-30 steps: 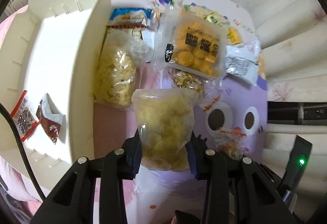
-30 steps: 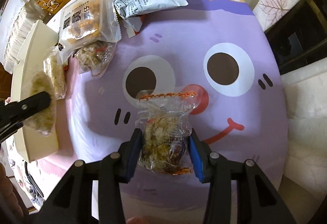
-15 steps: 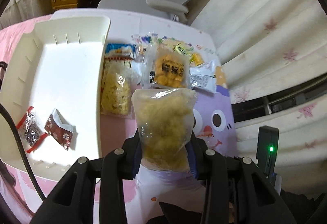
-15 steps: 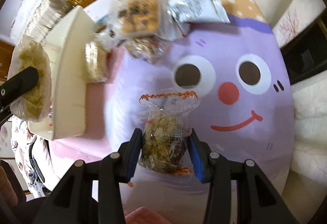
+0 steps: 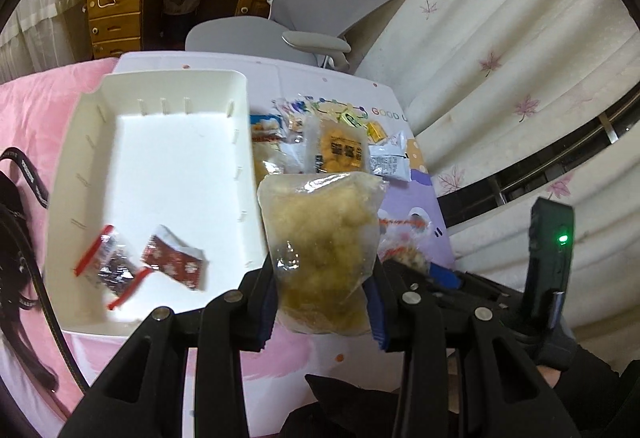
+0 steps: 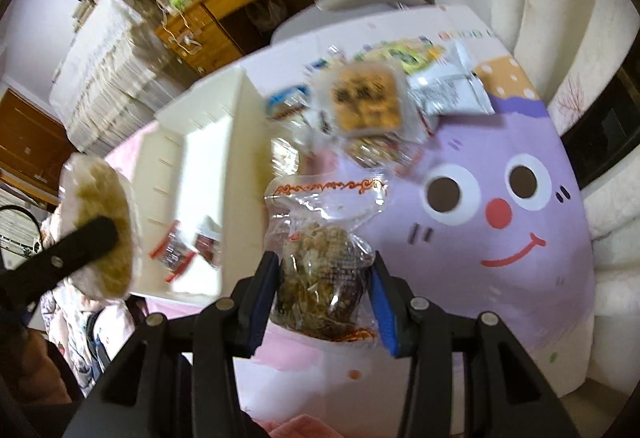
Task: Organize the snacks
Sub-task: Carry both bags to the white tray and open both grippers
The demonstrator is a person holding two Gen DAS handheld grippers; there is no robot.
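Snacks: two in hand, both held in the air above the table. Left gripper (image 5: 322,300) is clamped across the lower half of a clear bag of pale yellow puffed pieces (image 5: 320,238); upper half stands free above the pads, beside the right wall of the white tray (image 5: 244,174). Right gripper (image 6: 324,296) is clamped on a clear packet of mixed brown crunchy bits (image 6: 320,278), with its orange-printed seal (image 6: 328,188) upright and slack.

Tray holds two small red-edged sachets (image 5: 120,262) near its front; the rest of its floor is bare. Remaining packets, including the orange biscuit pack (image 5: 340,150) and a silver pouch (image 5: 390,162), lie heaped on the purple cartoon mat (image 6: 500,238), just right of the tray.

Handling, judged: both bags look light, soft-walled, air-filled; film likely slippery, contents brittle. Mid-body pinch suits them, moderate squeeze. Gripping the seal alone would probably let the bag swing.
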